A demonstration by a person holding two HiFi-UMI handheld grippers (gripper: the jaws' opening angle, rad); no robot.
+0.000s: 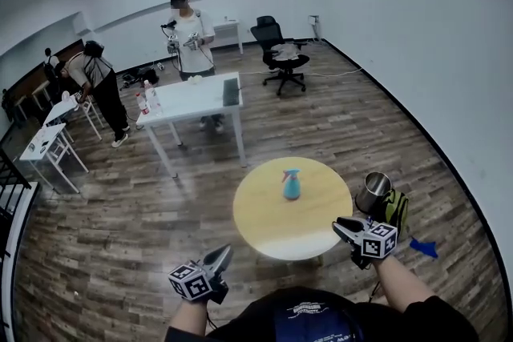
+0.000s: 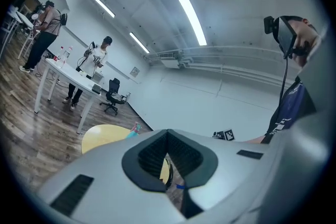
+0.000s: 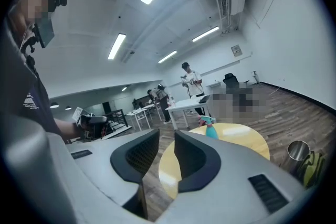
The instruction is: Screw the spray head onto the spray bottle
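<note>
Here, a person holds two grippers at the near side of a round yellow desk (image 1: 264,228). The spray bottle (image 1: 292,185), teal, stands upright near the middle of the desk top, alone on it, with its spray head seated on the neck; how tightly the head is threaded cannot be told. Both grippers are well apart from the bottle.

The left gripper (image 1: 218,259) is over the wooden floor (image 1: 120,252), off the desk's near left edge, pointing roughly level. Its fingers (image 2: 149,157) are closed together, pad against pad, and hold nothing.

The right gripper (image 1: 346,228) is at the desk's near right edge. Its fingers (image 3: 197,157) stand slightly apart, with a narrow gap between the pads. Nothing lies in that gap; only the desk top shows through it.

Just beyond the desk's right edge is a steel cup (image 1: 373,192), with a yellow-green item (image 1: 396,208) beside it. A small blue object (image 1: 423,247) lies on the floor nearby.

Farther back stand a white rectangular desk (image 1: 192,100), a black office chair (image 1: 280,52) and smaller white tables at the left wall. One person (image 1: 189,36) stands behind the white desk holding devices in both hands; another person (image 1: 100,84) bends over at the left.
</note>
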